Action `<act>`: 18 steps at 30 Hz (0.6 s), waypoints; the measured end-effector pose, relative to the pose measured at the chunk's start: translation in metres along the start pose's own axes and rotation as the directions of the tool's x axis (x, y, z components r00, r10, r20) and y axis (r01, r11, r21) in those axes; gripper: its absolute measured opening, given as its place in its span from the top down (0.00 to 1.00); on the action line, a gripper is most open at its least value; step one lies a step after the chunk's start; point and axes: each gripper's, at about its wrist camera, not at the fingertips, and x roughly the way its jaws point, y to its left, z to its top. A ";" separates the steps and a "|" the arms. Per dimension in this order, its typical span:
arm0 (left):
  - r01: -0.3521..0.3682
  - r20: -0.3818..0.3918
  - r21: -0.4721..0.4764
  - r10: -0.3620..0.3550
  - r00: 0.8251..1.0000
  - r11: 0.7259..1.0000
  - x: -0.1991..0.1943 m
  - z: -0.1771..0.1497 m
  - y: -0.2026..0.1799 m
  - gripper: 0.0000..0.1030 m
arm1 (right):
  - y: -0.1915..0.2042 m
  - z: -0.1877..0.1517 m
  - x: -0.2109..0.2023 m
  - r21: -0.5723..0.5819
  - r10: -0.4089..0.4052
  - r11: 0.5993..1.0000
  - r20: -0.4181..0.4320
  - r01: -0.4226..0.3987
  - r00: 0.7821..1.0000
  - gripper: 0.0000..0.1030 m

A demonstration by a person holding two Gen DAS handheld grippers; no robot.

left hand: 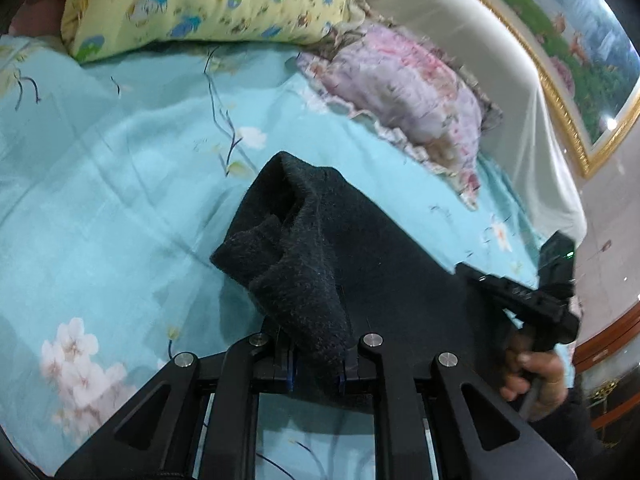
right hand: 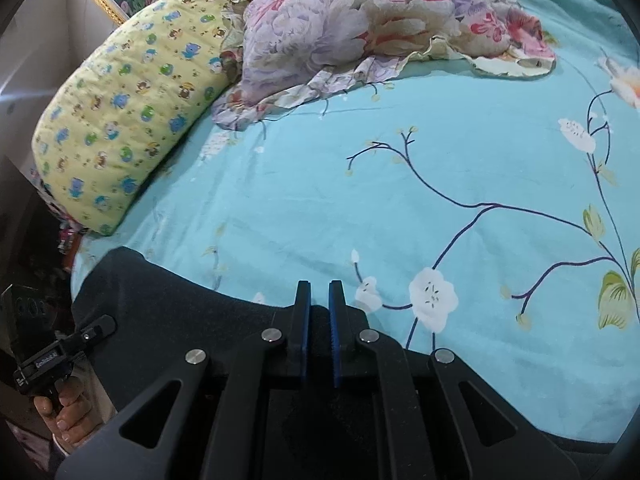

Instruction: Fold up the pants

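Observation:
The dark fleece pants (left hand: 320,248) lie on the turquoise bed sheet. In the left wrist view my left gripper (left hand: 316,372) is shut on a bunched end of the pants, which folds up over the fingers. In the right wrist view the pants (right hand: 168,292) stretch flat across the bottom. My right gripper (right hand: 319,332) is nearly closed, with a narrow gap between its blue pads, and the pants' edge passes under the fingers. I cannot tell whether cloth is pinched there. The right gripper also shows at the right of the left wrist view (left hand: 532,300).
A yellow patterned pillow (right hand: 128,120) and a pink floral pillow (right hand: 360,28) lie at the head of the bed. A gold-framed picture (left hand: 576,64) hangs on the wall. The flowered sheet (right hand: 460,180) spreads out ahead.

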 end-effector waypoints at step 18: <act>-0.147 0.139 0.026 0.142 0.980 0.989 -0.051 0.009 0.003 0.54 | -0.018 -0.012 -0.057 0.076 -0.073 0.995 0.098 0.066 0.993 0.89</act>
